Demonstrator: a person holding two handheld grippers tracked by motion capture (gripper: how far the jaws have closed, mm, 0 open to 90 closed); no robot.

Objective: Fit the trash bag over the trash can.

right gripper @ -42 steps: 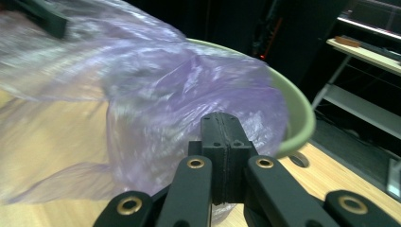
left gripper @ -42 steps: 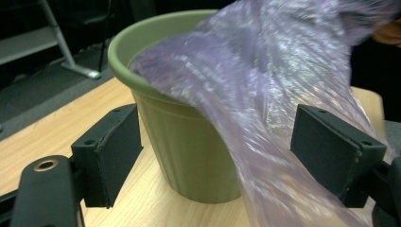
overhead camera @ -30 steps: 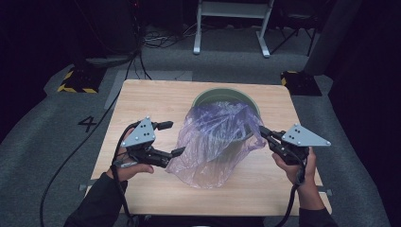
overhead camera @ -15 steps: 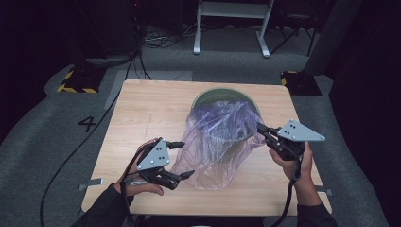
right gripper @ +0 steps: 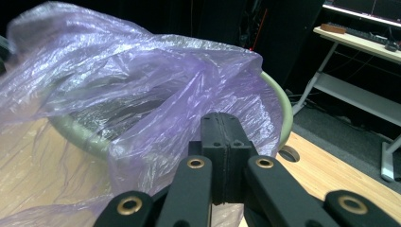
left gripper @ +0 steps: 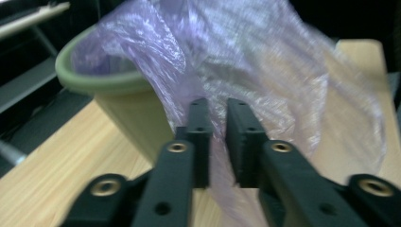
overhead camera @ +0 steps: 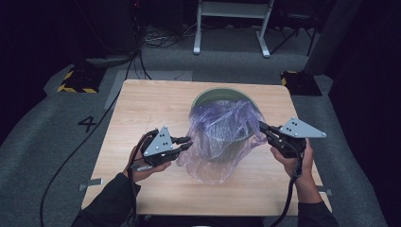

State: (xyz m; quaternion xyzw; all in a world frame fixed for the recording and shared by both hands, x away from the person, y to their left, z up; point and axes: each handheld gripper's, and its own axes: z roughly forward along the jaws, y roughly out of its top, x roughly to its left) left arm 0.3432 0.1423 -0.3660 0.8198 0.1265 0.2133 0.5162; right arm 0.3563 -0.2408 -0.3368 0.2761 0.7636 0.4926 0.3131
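The bin (overhead camera: 222,97) and the bag (overhead camera: 217,137) draped over it block the table (overhead camera: 142,104) centre between the 2 grippers, the bag spilling onto the near tabletop, while the left, right and far margins offer open passage.

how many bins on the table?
1. The green bin stands at the far middle of the table, draped with the purple plastic bag. Anything inside it is hidden by the bag.
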